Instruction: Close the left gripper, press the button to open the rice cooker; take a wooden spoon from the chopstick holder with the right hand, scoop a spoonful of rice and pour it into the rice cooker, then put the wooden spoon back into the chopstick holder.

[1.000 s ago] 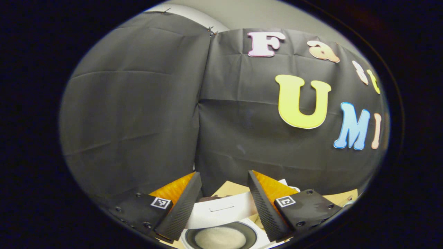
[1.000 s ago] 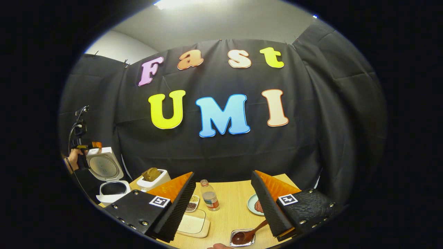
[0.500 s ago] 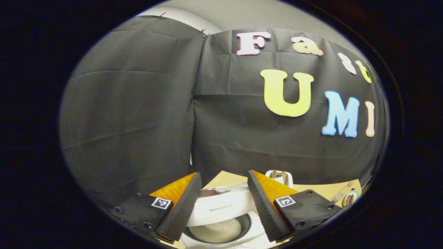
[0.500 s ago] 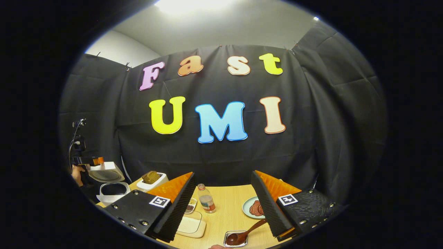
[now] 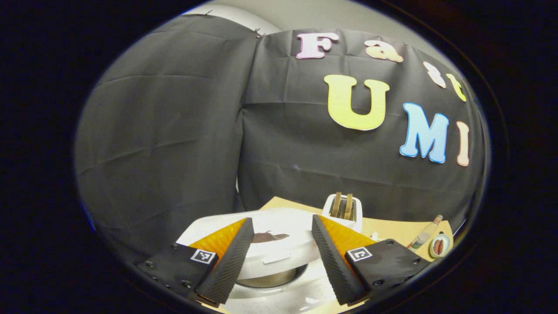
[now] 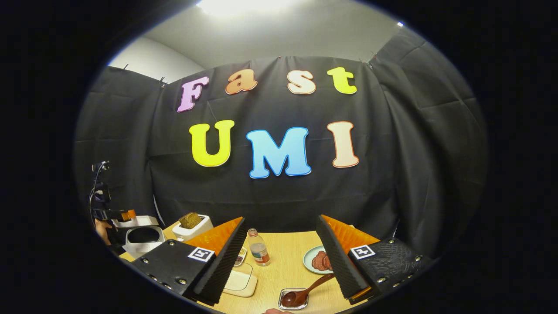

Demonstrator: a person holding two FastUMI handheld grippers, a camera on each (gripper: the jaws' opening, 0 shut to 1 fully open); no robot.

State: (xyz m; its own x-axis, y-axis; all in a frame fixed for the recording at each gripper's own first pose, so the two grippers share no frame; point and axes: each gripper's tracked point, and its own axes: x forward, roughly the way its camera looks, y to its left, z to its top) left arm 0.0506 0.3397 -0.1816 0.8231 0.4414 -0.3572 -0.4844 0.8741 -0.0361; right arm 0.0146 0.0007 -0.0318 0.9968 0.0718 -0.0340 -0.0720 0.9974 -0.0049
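Observation:
My left gripper (image 5: 279,261) is open, its fingers standing wide on either side of the white rice cooker lid (image 5: 279,244). The lid lies low over the inner pot (image 5: 270,281), of which a thin dark strip shows. In the right gripper view the rice cooker (image 6: 141,239) sits at the far left, the left gripper (image 6: 117,214) on its lid and a hand (image 6: 103,229) behind it. My right gripper (image 6: 279,266) is open above the table. The wooden spoon (image 6: 305,293) rests with its bowl in a small metal holder (image 6: 291,300). Its handle runs toward the right finger without being pinched.
A rice tray (image 6: 239,281), a small bottle (image 6: 259,248), a plate of meat (image 6: 317,260) and a toaster with bread (image 6: 192,224) stand on the wooden table (image 6: 287,266). The toaster (image 5: 344,208), bottle (image 5: 423,234) and plate (image 5: 438,245) lie right of the cooker.
The cooker lid has swung down from upright to nearly flat over the pot, hiding the rice, and my left gripper came down with it. The right gripper has barely shifted.

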